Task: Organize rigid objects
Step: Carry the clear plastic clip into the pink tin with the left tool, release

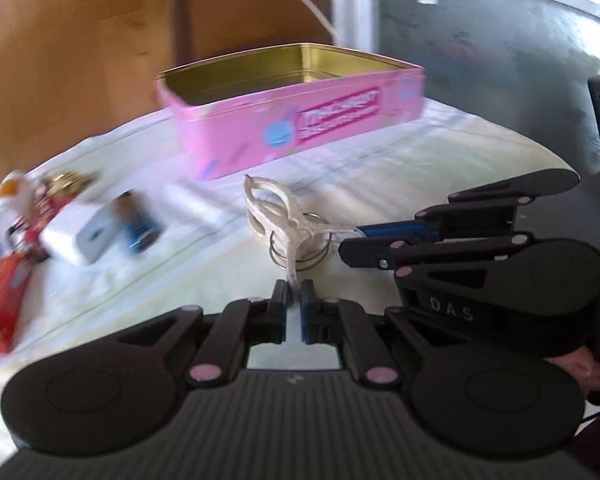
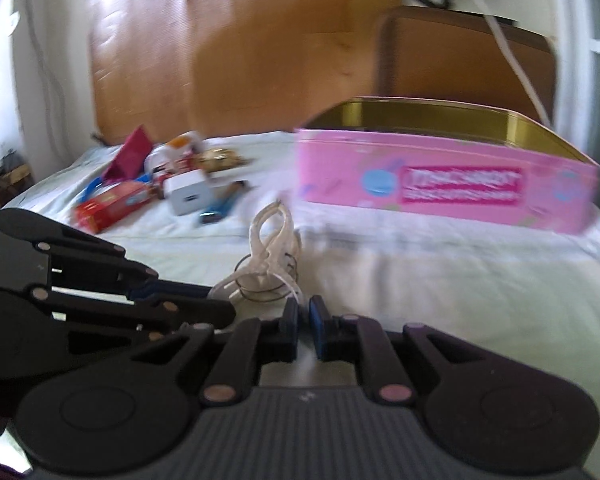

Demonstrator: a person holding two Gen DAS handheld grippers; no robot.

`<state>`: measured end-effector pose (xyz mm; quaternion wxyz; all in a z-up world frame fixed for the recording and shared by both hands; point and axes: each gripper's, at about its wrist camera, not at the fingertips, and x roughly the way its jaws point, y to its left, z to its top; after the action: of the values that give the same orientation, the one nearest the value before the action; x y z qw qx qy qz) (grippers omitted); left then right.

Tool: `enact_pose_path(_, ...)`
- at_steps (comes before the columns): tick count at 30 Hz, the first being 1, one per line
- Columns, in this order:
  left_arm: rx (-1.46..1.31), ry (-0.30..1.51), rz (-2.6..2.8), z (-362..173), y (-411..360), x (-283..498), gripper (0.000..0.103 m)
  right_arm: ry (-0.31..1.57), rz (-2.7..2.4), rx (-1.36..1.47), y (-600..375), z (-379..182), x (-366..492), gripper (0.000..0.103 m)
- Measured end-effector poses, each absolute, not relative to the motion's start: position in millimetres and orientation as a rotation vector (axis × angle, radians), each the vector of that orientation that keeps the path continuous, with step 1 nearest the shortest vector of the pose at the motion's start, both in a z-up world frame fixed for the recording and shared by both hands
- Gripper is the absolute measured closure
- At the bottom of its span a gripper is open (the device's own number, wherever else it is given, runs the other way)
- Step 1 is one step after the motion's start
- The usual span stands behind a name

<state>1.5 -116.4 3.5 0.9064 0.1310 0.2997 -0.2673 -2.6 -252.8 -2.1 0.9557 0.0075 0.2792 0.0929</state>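
The task's thing in hand is a white cord tied in loops through thin wire rings, lying on the cloth-covered table in front of the open pink tin, about midway between the tin and the two grippers. The left gripper has its jaws together on the near tail of the cord; the right gripper, coming in from the right, also has its jaws together and seems to pinch a strand on the cord's right side, though blur makes the contact hard to confirm. This bundle looks very light, and it is a mix: the cord is limp and will sag and swing, while the rings are stiff, thin and slick, likely to slide along the cord. A pinch on the knot where cord and rings meet would probably carry it best, since a loose tail lets the rest dangle. Held at two ends, it should lift easily over the tin's wall. To the far left sit a white charger, a blue lighter, a red box and small toys, well apart from the cord.
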Motion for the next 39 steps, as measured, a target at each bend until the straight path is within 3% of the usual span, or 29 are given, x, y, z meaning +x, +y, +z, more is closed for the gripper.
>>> enact_pose_path(8, 0.305, 0.602, -0.662, 6, -163, 7, 0.095, 0.53, 0.067, 0.068, -299, -5, -25, 0.094)
enact_pose_path(17, 0.331, 0.315, -0.64, 68, -205, 36, 0.095, 0.182, -0.069, -0.059, -328, 46, -7, 0.096)
enact_pose_path(30, 0.226, 0.453, -0.556, 53, -242, 149, 0.09, 0.302, -0.072, 0.116, -388, 35, 102, 0.095)
enact_pose_path(33, 0.245, 0.46, -0.511, 50, -243, 152, 0.089, 0.292, -0.078, 0.123, -391, 33, 108, 0.086)
enact_pose_path(36, 0.259, 0.482, -0.437, 46, -240, 156, 0.083, 0.264, -0.107, 0.124, -391, 33, 103, 0.068)
enact_pose_path(39, 0.225, 0.493, -0.376, 49, -230, 158, 0.058, 0.247, -0.094, 0.147, -392, 32, 98, 0.066)
